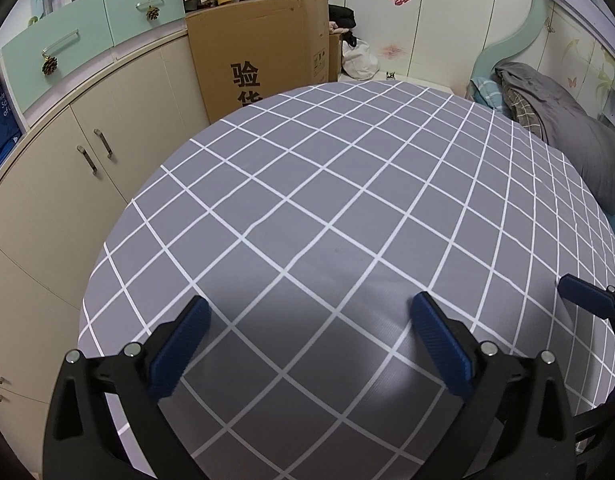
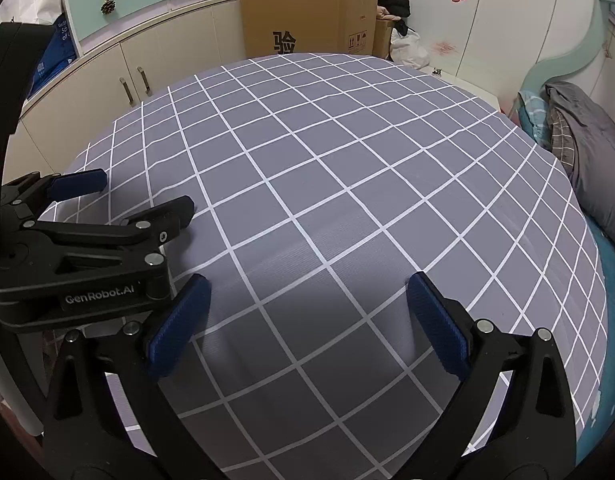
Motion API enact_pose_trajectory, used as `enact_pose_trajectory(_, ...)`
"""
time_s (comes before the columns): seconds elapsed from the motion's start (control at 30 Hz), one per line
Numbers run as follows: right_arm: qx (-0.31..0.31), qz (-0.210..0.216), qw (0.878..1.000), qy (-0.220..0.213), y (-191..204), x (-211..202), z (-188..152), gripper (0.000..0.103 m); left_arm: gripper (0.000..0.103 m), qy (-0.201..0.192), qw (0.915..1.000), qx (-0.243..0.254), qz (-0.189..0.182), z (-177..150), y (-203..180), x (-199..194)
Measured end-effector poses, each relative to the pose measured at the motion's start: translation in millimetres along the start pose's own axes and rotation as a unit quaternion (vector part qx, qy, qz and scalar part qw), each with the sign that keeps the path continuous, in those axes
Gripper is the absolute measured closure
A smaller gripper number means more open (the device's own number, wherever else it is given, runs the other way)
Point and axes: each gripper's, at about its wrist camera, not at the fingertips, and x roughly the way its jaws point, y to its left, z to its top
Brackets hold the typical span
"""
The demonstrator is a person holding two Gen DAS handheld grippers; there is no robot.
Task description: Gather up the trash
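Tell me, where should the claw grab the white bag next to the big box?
Probably its crumpled top, coming from above. The bag looks soft and slumped, its bottom is hidden behind the table, and the box stands on its left.

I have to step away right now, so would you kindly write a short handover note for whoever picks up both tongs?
Left tongs: open, holding nothing, over the near part of the grey checked tablecloth.
Right tongs: open, holding nothing, over the same cloth, just right of the left ones.
Trash: none shows on the cloth in either wrist view, and no bin is in sight.
Around: a cardboard box and a white bag stand behind the table by the cabinets; grey bedding lies to the right.
Done: cannot tell from these views.
Left: find trash and a container; look beyond the tabletop.
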Motion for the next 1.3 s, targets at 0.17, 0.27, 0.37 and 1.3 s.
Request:
enact_pose_trajectory(0.17, 0.000, 0.000, 1.000, 0.000, -0.4, -0.1, 0.1, 0.006, 0.004, 0.000, 1.0000, 0.000, 0.000, 0.1, 0.3, -0.1)
enact_pose_trajectory(0.27, 0.000, 0.000, 1.000, 0.000, -0.1, 0.1, 0.0, 0.006, 0.004, 0.000, 1.0000, 0.000, 0.000, 0.0, 0.3, -0.1)
enact_pose_trajectory(0.37, 0.000, 0.000, 1.000, 0.000, -0.1, 0.1, 0.0, 0.006, 0.004, 0.000, 1.0000, 0.000, 0.000, 0.0, 0.3, -0.1)
enact_pose_trajectory(1.3, 0.000, 0.000, 1.000, 0.000, -0.3, 0.1, -0.1, 0.006, 0.004, 0.000, 1.0000, 0.000, 0.000, -0.6, 0.0, -0.2)
